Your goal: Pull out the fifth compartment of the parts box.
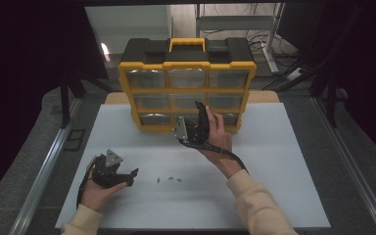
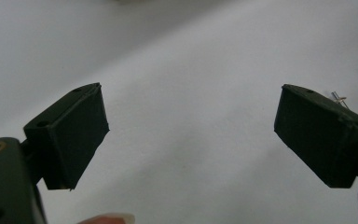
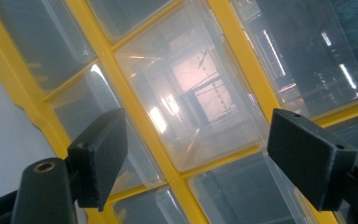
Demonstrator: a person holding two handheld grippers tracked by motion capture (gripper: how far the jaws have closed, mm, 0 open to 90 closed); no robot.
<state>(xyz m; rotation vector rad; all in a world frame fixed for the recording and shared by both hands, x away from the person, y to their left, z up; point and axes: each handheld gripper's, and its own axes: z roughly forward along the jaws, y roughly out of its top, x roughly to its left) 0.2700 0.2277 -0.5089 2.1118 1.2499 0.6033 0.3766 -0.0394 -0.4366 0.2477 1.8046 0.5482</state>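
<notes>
I bring spread right gripper [image 3: 193,154] to clear drawer [image 3: 191,102]: light, slick, brittle; grab front lip. Left gripper [image 2: 191,135] spread.

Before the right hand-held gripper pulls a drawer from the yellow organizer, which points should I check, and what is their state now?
1. Right hand-held gripper open: ok.
2. Right one aimed at a clear drawer of the organizer: ok.
3. Jaws touching the drawer: not ok, they stand apart from it.
4. Left hand-held gripper open: ok.
5. Small screws lying loose on the table, away from the organizer: ok.
6. Drawer contents: cannot tell.
</notes>
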